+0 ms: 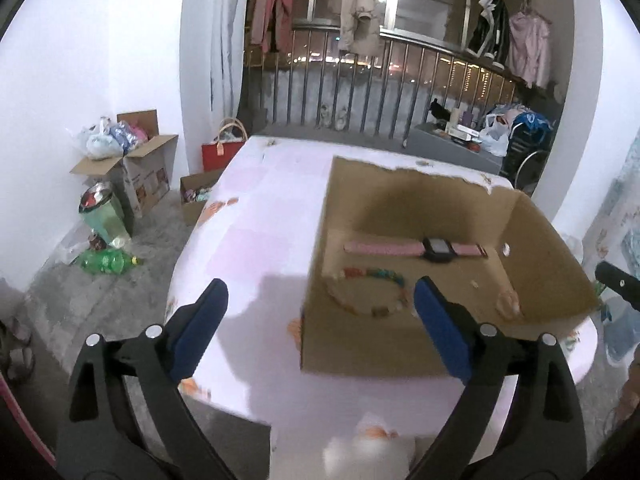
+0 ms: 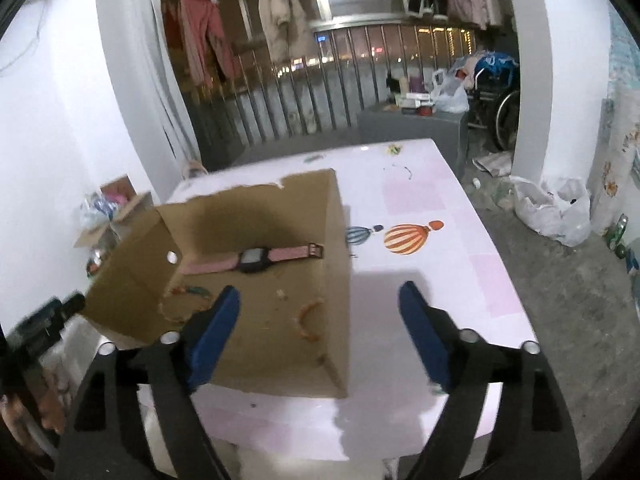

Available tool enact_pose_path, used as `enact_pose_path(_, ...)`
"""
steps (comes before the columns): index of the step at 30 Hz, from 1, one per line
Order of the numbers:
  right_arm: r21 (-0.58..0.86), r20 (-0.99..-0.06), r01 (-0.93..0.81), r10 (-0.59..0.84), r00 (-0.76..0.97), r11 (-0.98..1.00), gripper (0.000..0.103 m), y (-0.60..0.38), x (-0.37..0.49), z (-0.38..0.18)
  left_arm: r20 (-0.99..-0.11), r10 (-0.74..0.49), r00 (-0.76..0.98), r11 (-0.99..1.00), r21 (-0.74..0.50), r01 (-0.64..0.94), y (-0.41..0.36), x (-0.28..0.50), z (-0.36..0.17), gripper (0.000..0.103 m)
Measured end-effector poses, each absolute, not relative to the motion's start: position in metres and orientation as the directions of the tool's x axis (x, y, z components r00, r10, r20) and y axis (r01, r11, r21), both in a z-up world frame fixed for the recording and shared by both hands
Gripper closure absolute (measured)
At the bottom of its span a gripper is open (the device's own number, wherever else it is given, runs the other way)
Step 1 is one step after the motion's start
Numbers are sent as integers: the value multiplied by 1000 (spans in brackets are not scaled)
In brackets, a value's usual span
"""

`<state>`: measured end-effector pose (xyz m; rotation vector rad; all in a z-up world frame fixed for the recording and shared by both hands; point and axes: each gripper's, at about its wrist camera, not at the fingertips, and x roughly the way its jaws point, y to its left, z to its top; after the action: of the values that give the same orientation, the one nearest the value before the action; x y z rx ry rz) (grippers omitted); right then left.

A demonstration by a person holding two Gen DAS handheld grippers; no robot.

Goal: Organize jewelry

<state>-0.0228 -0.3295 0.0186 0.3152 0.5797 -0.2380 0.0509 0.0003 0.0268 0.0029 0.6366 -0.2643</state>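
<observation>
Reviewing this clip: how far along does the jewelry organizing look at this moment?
Done: the pink watch and the beaded bracelet lie inside the cardboard box. In hand: nothing; the left gripper and right gripper are both open and empty. Left: small bits near the table's far edge may remain, too small to identify.

Home, balcony laundry (image 1: 360, 8), table (image 1: 272, 208)

Box (image 1: 400, 344) on table (image 1: 256, 208), watch (image 1: 434, 249) inside behind bracelet (image 1: 372, 292)
</observation>
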Motion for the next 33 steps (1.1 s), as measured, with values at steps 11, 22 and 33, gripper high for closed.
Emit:
enact_pose_path(11, 205, -557, 272, -116, 822, 940, 7, -266, -48, 16, -681, -334, 652, 934, -147, 325, -8, 13, 6, 8)
enact_pose_path(22, 149, -615, 277, -131, 778, 949, 6, -249, -46, 14, -656, -200, 728, 960, 17, 279, -17, 5, 17, 8)
enact_pose_path(33, 183, -654, 326, -133, 745, 928, 6, -262, -59, 5, -631, -161, 759, 970, 41, 240, -9, -2, 24, 8)
